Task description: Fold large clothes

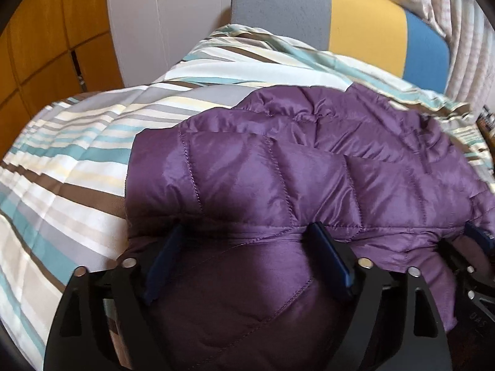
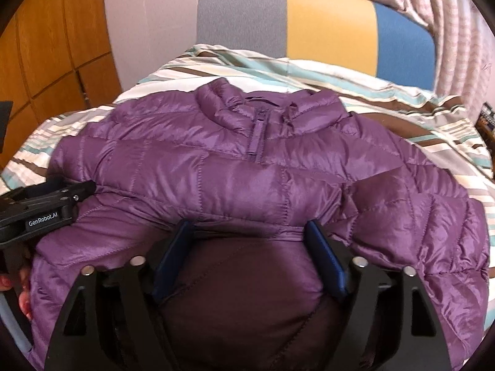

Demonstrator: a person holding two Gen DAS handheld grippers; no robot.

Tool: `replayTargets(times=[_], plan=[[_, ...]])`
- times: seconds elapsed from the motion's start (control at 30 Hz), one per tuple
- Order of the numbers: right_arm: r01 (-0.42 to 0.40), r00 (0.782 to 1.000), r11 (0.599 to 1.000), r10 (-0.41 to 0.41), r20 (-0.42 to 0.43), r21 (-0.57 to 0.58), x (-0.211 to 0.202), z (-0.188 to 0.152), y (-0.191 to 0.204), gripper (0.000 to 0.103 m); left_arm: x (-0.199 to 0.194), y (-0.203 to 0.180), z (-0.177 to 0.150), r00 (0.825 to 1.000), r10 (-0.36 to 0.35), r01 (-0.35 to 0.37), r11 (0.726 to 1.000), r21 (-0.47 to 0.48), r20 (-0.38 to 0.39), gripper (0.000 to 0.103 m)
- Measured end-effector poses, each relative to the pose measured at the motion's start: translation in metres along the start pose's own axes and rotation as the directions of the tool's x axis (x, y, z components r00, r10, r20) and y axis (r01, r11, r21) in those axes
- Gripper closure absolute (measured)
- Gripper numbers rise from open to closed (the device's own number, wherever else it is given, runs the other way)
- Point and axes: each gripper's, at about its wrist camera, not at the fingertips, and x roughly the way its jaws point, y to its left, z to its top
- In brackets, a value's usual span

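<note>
Purple jacket (image 2: 235, 170) on striped bed (image 1: 62, 160) – both grippers, left (image 1: 247, 247) and right (image 2: 247, 244), gape wide over its hem, gripping nothing – mid-fold, a fresh grasp probably next.

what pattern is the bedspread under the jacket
Stripes of teal, white, cream, grey and brown on the bedspread; clearest in the left wrist view.

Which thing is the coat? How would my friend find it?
Look at the bed with the striped blanket, in front of the grey, yellow and blue headboard. The coat lies spread across that blanket. It is the only purple, shiny, puffy quilted thing there, with a zip at its collar.
</note>
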Motion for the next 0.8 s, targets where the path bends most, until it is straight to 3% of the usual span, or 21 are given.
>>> replayTargets(times=[0.07, 0.13, 0.27, 0.43, 0.6, 0.8], plan=[[-0.002, 1.000, 1.000, 0.002, -0.002, -0.001, -0.015, 0.002, -0.001, 0.018, -0.012, 0.000, -0.001, 1.000, -0.010, 0.010, 1.000, 0.015, 0.002, 0.006], [-0.032, 0.999, 0.999, 0.031, 0.028, 0.037, -0.041, 0.000, -0.006, 0.015, -0.032, 0.000, -0.006, 0.999, 0.003, -0.005, 0.999, 0.039, 0.040, 0.005], [-0.082, 0.997, 0.988, 0.083, -0.003, 0.132, -0.076, -0.014, -0.021, 0.015, -0.069, 0.005, -0.031, 0.993, -0.012, 0.006, 0.999, 0.053, 0.119, 0.003], [-0.111, 0.993, 0.975, 0.114, -0.003, 0.195, -0.120, -0.048, -0.040, 0.015, -0.094, 0.016, -0.066, 0.994, -0.082, 0.079, 0.996, 0.036, 0.077, 0.003], [-0.093, 0.995, 0.971, 0.098, -0.009, 0.221, -0.166, -0.083, -0.058, 0.015, -0.117, 0.031, -0.109, 0.979, -0.203, 0.203, 0.978, -0.035, 0.019, 0.003], [-0.071, 0.997, 0.963, 0.076, -0.007, 0.260, -0.209, -0.114, -0.082, 0.015, -0.146, 0.044, -0.144, 0.973, -0.230, 0.231, 0.969, -0.087, 0.020, 0.003]])
